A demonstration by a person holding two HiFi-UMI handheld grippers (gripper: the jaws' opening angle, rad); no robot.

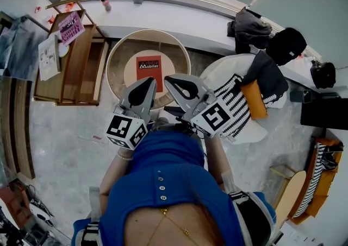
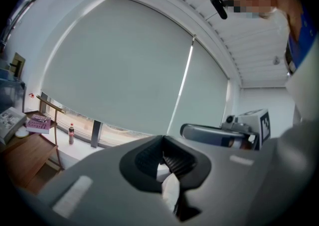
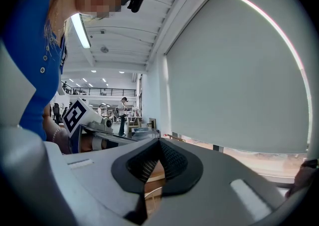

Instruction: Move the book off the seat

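A red book point(image 1: 149, 69) lies flat on the pale round cushion of a round wood-rimmed seat point(image 1: 116, 55) in the head view. Both grippers hover side by side just in front of the seat, apart from the book. My left gripper point(image 1: 148, 82) is shut and holds nothing. My right gripper point(image 1: 169, 80) is also shut and empty. In the left gripper view the jaws point(image 2: 164, 145) are closed, pointing at a window blind, with the right gripper point(image 2: 219, 132) beside them. The right gripper view shows its closed jaws point(image 3: 158, 146) and the left gripper point(image 3: 97, 131). Neither gripper view shows the book.
A wooden shelf point(image 1: 76, 63) with magazines stands left of the seat. A bottle point(image 1: 104, 1) sits on the window ledge. To the right is a white chair point(image 1: 217, 74) with a striped cloth point(image 1: 236, 106) and orange cushion point(image 1: 254, 98); dark bags point(image 1: 250, 27) lie behind it.
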